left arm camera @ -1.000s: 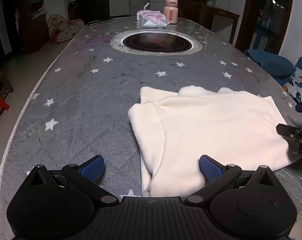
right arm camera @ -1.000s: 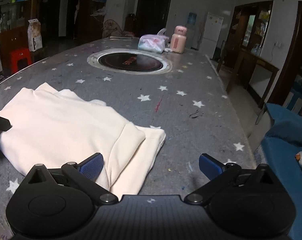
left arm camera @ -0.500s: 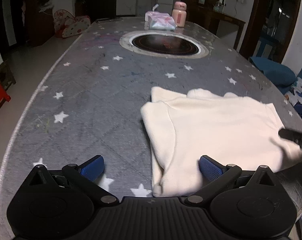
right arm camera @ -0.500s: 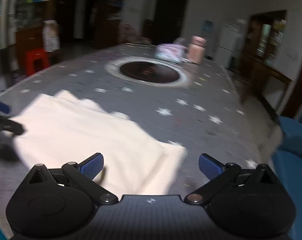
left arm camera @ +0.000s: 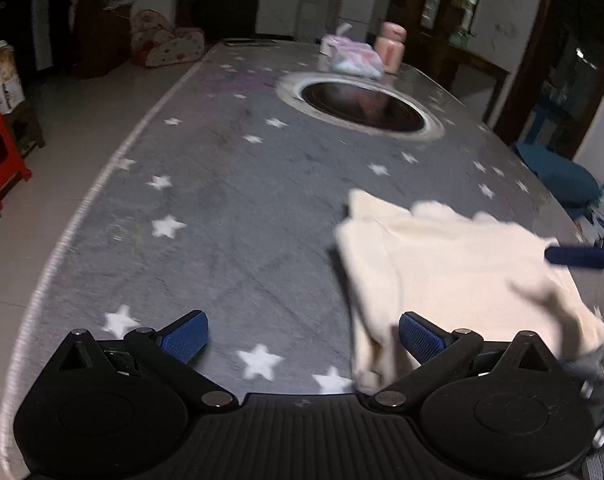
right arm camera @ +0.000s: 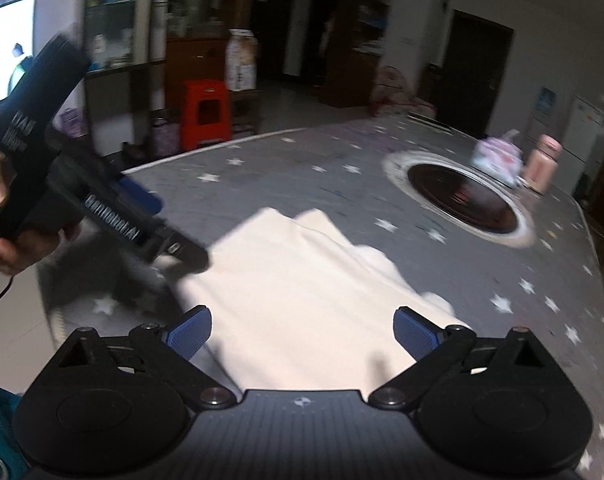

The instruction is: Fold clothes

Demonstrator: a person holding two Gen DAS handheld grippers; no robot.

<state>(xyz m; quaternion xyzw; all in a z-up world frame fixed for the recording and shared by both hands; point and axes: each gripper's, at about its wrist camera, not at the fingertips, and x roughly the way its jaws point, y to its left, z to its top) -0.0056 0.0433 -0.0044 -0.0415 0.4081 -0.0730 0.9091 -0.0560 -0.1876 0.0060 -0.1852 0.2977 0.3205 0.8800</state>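
Tabletop (left arm camera: pixel 230 208) carrying cream garment (left arm camera: pixel 454 272), folded flat near the near edge toward the right corner, long axis running along that edge. Right gripper (right arm camera: pixel 302 330) directly over it, jaws wide but just been closing slightly, cloth below them, nothing gripped. Left gripper (left arm camera: pixel 302 338) jaws wide and empty, straddling the garment's left edge, mostly over bare tabletop. Right hand nearer.

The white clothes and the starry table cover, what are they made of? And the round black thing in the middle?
The cream garment looks like soft knit or fleece: matte, thick rounded folds. The grey starry table cover looks like quilted fabric, going by faint stitched lines, though blur leaves that open. The round black panel looks like glossy glass in a metal ring, since it reflects light.
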